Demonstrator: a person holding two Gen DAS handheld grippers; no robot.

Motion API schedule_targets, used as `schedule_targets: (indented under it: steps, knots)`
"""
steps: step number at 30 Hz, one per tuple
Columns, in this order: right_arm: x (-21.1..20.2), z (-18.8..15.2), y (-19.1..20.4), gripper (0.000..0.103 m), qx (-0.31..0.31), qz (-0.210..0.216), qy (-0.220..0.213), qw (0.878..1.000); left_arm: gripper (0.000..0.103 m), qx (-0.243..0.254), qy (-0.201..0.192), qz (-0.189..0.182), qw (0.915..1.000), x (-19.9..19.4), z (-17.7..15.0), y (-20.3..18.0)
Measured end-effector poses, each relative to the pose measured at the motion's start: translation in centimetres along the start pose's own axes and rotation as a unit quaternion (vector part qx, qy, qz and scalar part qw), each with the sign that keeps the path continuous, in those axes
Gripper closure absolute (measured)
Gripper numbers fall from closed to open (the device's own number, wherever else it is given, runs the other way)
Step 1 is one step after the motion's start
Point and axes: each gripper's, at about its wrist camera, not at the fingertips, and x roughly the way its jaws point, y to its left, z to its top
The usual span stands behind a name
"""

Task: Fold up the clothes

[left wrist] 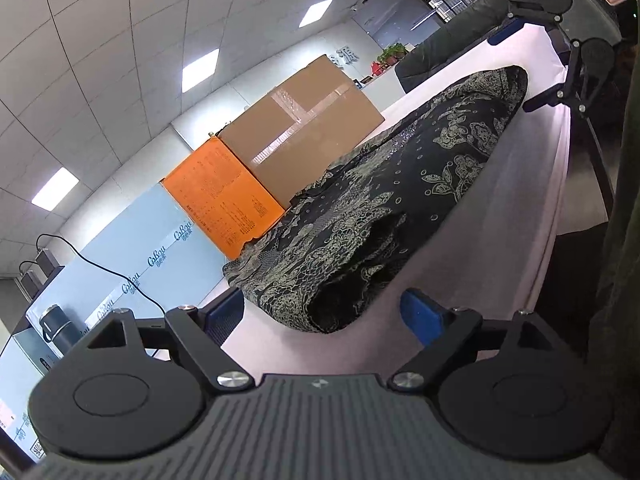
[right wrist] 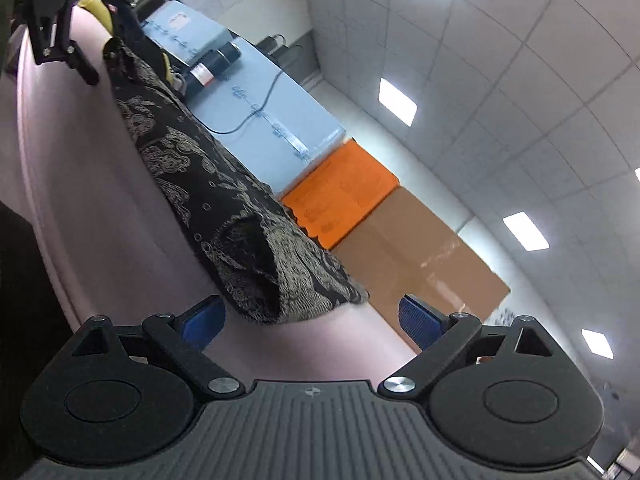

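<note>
Two tongs face each other across one garment. The left tongs [left wrist: 322, 316] stand wide, their blue pads apart with nothing pressed between them; the near end of the garment [left wrist: 384, 208] lies just ahead of the gap, not touching either pad. The right tongs [right wrist: 312, 320] stand wide as well, blue pads apart, with the other end of the same garment just ahead of them and untouched.

The garment is black cloth with a pale floral and paisley print, lying in a long rumpled heap on the pale pink counter [left wrist: 532, 184]. Seen from the left wrist, it stretches from near the left tongs away towards the far right, where the right tongs show as a dark linkage at the counter's far end. Seen from the right wrist, a dark opening in the cloth gapes at the near end, and the left tongs appear small at the far left.

Behind the garment, along the far side of the counter, stand three boxes in a row: a brown cardboard box [left wrist: 304, 128], an orange box [left wrist: 220, 196] and a light blue box [left wrist: 132, 248]. A black cable [left wrist: 116, 276] runs across the blue box. A dark flask [right wrist: 214, 65] lies by the blue box in the right wrist view.
</note>
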Motion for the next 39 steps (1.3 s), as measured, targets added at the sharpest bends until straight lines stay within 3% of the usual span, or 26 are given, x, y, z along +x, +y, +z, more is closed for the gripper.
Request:
schedule_targets:
  steps: [1,2,3,6,8,10,11,16,23,26,30,32,33,34,36,38,39]
  knots:
    - [0.0,0.2,-0.1,0.038,-0.003,0.015,-0.008,1.0,0.02,-0.005,0.001,-0.005,1.0,0.0,0.0,0.2]
    - [0.1,0.6,-0.4,0.048,-0.001,0.035,-0.014,0.999,0.028,-0.01,0.003,-0.012,0.9999,-0.1,0.0,0.3]
    - [0.1,0.9,-0.8,0.066,0.004,0.055,-0.015,0.998,0.04,-0.015,0.004,-0.024,0.9996,-0.1,0.1,0.5]
    - [-0.1,1.8,-2.1,0.097,0.031,0.106,-0.009,0.994,0.06,-0.028,0.007,-0.052,0.9983,-0.3,0.3,0.5]
    - [-0.1,2.6,-3.2,0.098,0.061,0.128,-0.008,0.99,0.071,-0.034,0.004,-0.06,0.9976,-0.6,0.6,0.6]
    - [0.0,3.3,-4.2,0.099,0.08,0.142,-0.011,0.987,0.097,-0.059,-0.007,-0.071,0.9957,-1.0,1.0,1.4]
    - [0.1,3.7,-4.7,0.099,0.09,0.146,-0.014,0.985,0.101,-0.074,-0.014,-0.069,0.9948,-1.1,1.3,1.9]
    - [1.2,4.8,-7.3,0.099,0.139,0.158,-0.026,0.977,0.101,-0.104,-0.041,-0.052,0.9923,-0.4,2.6,4.5]
    - [5.7,5.7,-12.2,0.099,0.16,0.162,-0.032,0.973,0.101,-0.067,-0.057,-0.027,0.9958,3.9,4.9,8.2]
    - [10.4,5.4,-15.3,0.099,0.176,0.183,-0.012,0.967,0.101,-0.057,-0.056,-0.015,0.9967,7.2,5.7,10.6]
    - [19.8,3.4,-19.7,0.099,0.237,0.211,0.041,0.947,0.1,-0.05,-0.038,-0.008,0.998,13.8,6.1,13.6]
    - [25.9,1.1,-21.3,0.09,0.293,0.212,0.094,0.928,0.098,-0.071,-0.016,0.006,0.9973,18.6,5.7,15.1]
    - [28.5,-0.3,-22.2,0.079,0.318,0.194,0.123,0.92,0.096,-0.08,0.0,0.031,0.9963,21.4,5.5,15.4]
    - [30.8,-1.6,-23.0,0.077,0.341,0.173,0.149,0.912,0.094,-0.089,0.026,0.054,0.9942,24.3,5.2,15.7]
    - [33.9,-3.8,-24.2,0.077,0.374,0.14,0.184,0.898,0.061,-0.118,0.115,0.08,0.9831,29.9,4.1,16.1]
    - [34.1,-4.8,-24.4,0.073,0.398,0.142,0.184,0.887,0.055,-0.16,0.156,0.088,0.9707,32.6,2.7,16.5]
    - [33.6,-5.2,-24.3,0.063,0.416,0.158,0.178,0.877,0.051,-0.181,0.16,0.08,0.9671,33.2,2.0,16.7]
